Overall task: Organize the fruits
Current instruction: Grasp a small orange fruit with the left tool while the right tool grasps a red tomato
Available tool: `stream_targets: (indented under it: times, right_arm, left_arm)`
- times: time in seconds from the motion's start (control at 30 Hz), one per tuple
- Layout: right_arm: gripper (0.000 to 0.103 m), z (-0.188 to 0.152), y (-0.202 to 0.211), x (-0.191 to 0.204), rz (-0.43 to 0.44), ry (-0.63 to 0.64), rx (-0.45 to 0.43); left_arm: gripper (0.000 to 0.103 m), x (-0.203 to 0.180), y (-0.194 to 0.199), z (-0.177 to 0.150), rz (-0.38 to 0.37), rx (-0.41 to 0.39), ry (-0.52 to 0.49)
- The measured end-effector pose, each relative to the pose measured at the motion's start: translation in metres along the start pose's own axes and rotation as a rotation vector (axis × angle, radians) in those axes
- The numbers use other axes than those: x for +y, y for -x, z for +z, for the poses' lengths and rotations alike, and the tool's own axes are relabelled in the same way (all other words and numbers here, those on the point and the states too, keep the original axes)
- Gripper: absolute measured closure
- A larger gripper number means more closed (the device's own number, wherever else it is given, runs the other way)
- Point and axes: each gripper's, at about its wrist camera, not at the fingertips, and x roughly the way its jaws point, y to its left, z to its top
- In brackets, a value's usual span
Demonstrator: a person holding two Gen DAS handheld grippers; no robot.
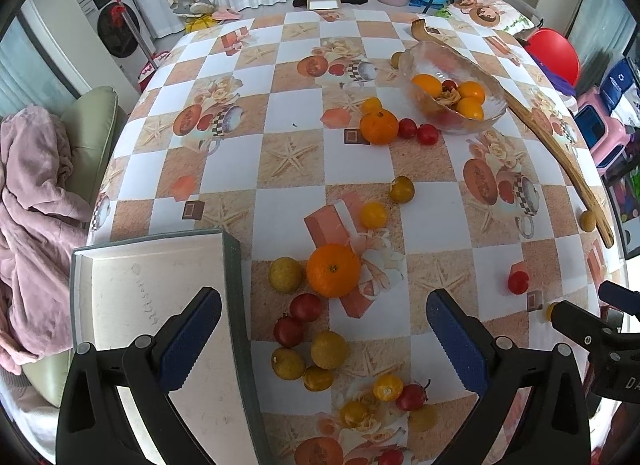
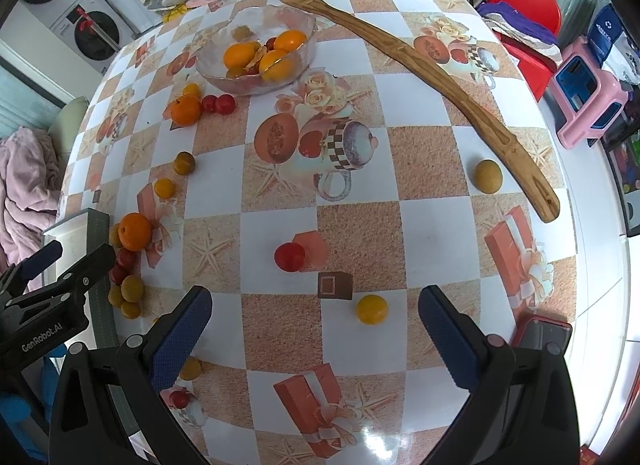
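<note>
Left wrist view: left gripper (image 1: 324, 329) spread wide over fruit cluster (image 1: 316, 345) beside tray (image 1: 234, 273) edge. Right gripper (image 2: 315, 321) spread too, yellow fruit (image 2: 372, 309) between fingers; bowl (image 2: 308, 49) far side, bare cloth btwn.

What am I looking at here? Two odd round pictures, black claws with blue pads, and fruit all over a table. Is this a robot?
There is no robot arm. A person holds a clamp-like tool in each hand, and each tool carries a wide-angle camera looking forward along its jaws, which is why the pictures bulge.

One picture comes from the left gripper, the other from the right gripper. Each also glimpses the other tool at its edge. Both have their jaws wide open and hold nothing.

On the checked tablecloth lie loose oranges, such as the large orange, plus small red and yellow fruits like the yellow fruit. A glass bowl already contains some fruit. A long wooden back scratcher lies beside it, and a white box lid sits at the left.
</note>
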Motion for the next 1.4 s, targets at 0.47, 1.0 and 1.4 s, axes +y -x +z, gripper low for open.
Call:
stream_targets:
  times: [0.47,1.0,1.4]
  right_arm:
    - [0.000,0.001,-0.008,-0.002,0.001,-0.014,0.017]
    - [0.000,0.004,-0.021,-0.002,-0.008,-0.020,0.033]
    - [0.005,0.008,-0.046,0.017,-0.025,0.034,0.022]
  left_arm:
    - [0.000,-0.005,-0.014,0.011,-0.001,0.011,-0.016]
    - [0.000,-0.006,-0.035,0.025,-0.003,-0.002,-0.041]
    - [0.005,-0.019,-0.071,0.042,-0.030,-0.008,-0.107]
